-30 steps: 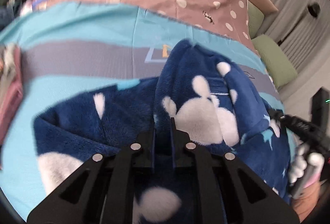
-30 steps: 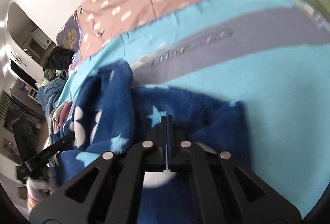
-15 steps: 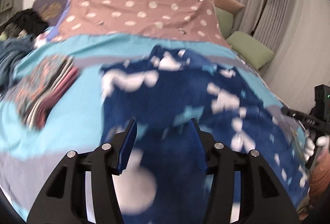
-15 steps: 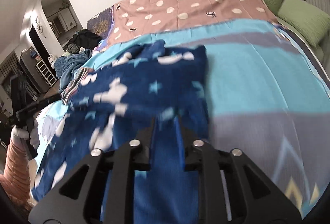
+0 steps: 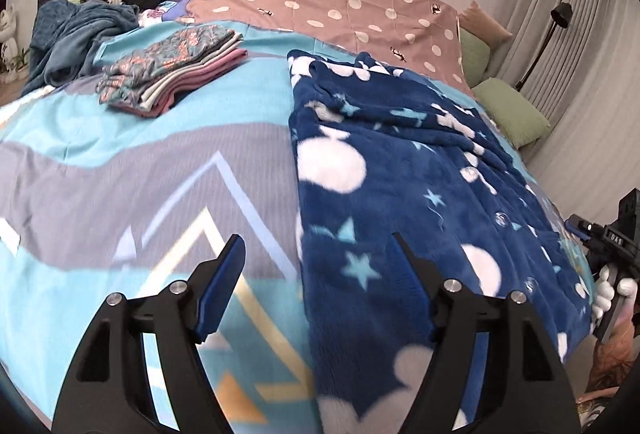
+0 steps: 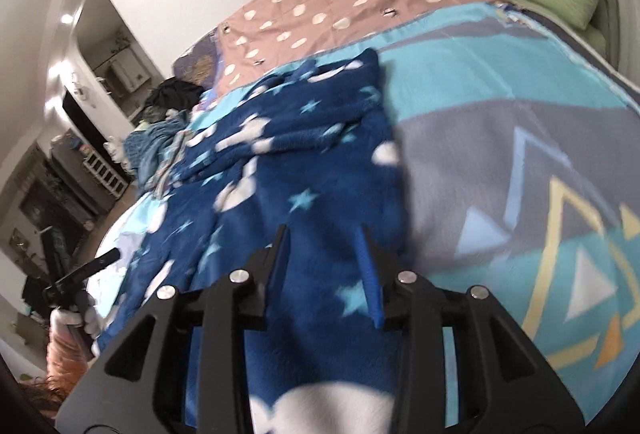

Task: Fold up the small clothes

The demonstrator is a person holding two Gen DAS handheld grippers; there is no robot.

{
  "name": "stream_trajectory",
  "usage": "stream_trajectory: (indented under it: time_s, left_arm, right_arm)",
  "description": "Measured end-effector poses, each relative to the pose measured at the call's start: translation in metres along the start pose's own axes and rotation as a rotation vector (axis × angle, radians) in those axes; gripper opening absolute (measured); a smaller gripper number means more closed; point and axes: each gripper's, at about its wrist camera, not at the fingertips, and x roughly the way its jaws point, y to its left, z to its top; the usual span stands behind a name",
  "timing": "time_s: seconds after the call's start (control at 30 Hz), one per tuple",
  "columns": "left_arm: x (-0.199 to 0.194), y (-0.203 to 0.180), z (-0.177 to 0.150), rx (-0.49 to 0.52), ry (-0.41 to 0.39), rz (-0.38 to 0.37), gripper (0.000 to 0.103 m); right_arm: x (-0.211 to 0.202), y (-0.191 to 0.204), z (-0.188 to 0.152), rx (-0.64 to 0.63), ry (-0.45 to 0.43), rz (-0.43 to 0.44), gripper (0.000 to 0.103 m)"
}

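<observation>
Left gripper [image 5: 316, 262] hung spread wide, holding nothing, above the near left edge of the navy fleece garment [image 5: 400, 162]. That star-and-cloud garment lay flat on the turquoise-and-grey blanket [image 5: 120, 170]. Right gripper [image 6: 324, 246] hovered over it, fingers parted, empty. Folded clothes [image 5: 172, 68] sat stacked well apart.

The left claw [image 5: 316, 258] is held wide open, its two blue-padded fingers [image 5: 224, 278] spread far apart with nothing gripped between them. The right claw [image 6: 325, 246] is parted more narrowly, and nothing is clamped there either.
</observation>
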Motion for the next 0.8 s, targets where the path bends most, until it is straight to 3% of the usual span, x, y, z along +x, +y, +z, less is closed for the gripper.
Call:
stream_trajectory:
  time_s: [0.1, 0.27, 0.43, 0.57, 0.63, 0.67, 0.7, 0.73, 0.8]
  left_arm:
    - [-0.013, -0.017, -0.011, 0.021, -0.018, -0.056, 0.073]
    - [-0.029, -0.070, -0.030, 0.142, -0.013, -0.203, 0.073]
    - [-0.031, -0.091, -0.043, 0.207, -0.033, -0.171, 0.073]
    - [-0.035, -0.079, -0.043, 0.149, -0.049, -0.151, 0.073]
    - [-0.041, -0.070, -0.044, 0.124, -0.066, -0.141, 0.073]
    - [-0.043, -0.066, -0.044, 0.114, -0.071, -0.136, 0.074]
    - [-0.044, -0.059, -0.044, 0.095, -0.074, -0.126, 0.074]
    - [-0.045, -0.056, -0.044, 0.083, -0.075, -0.119, 0.074]
    - [-0.048, -0.046, -0.044, 0.050, -0.077, -0.110, 0.074]
  right_arm:
    - [-0.003, 0.031, -0.014, -0.090, 0.033, 0.066, 0.035]
    - [-0.002, 0.095, -0.056, -0.253, 0.161, 0.274, 0.035]
    - [0.013, 0.130, -0.090, -0.281, 0.292, 0.403, 0.035]
    - [0.041, 0.137, -0.099, -0.251, 0.393, 0.361, 0.042]
    - [0.049, 0.139, -0.099, -0.225, 0.409, 0.379, 0.042]
    - [0.051, 0.140, -0.098, -0.213, 0.416, 0.390, 0.040]
    - [0.054, 0.140, -0.095, -0.198, 0.420, 0.397, 0.015]
    - [0.054, 0.139, -0.091, -0.170, 0.419, 0.409, 0.005]
    - [0.032, 0.137, -0.075, -0.121, 0.346, 0.476, 0.006]
